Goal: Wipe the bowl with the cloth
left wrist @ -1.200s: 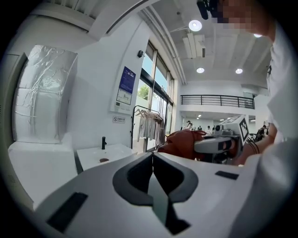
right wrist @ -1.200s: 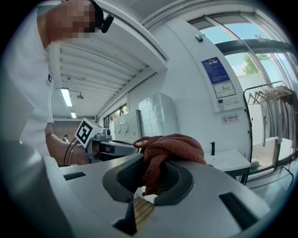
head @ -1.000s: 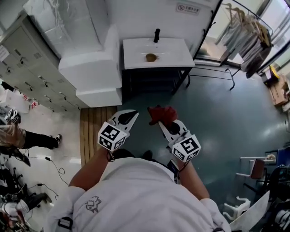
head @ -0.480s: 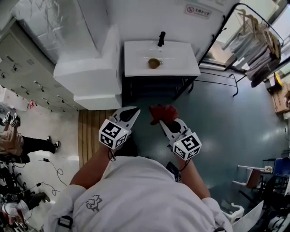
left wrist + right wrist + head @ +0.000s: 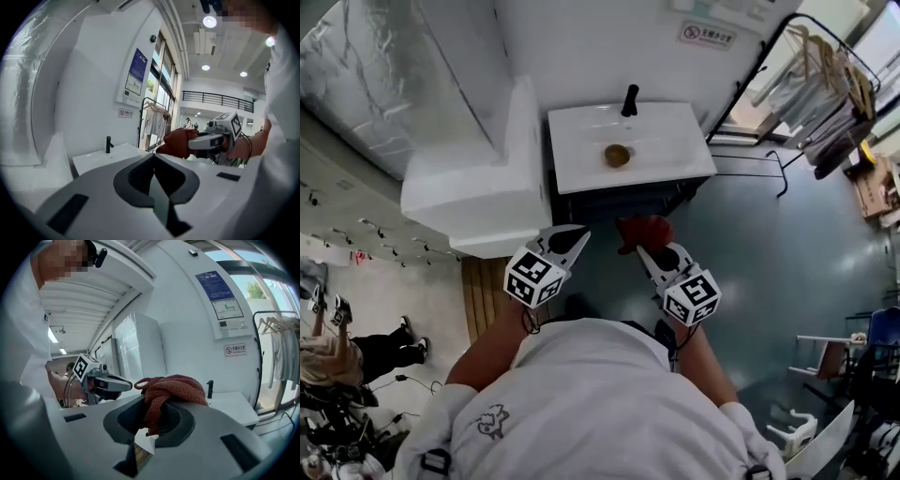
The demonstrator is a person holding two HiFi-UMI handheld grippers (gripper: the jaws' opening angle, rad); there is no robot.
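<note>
Head view: approach step. The right gripper point(image 5: 645, 249) clamps the red cloth point(image 5: 643, 230), and the left gripper point(image 5: 574, 238) is closed and empty. The brown bowl point(image 5: 617, 155) sits in the white sink point(image 5: 581, 141), far ahead. Next, both grippers must reach it. The bowl's inside is too small to judge.
</note>
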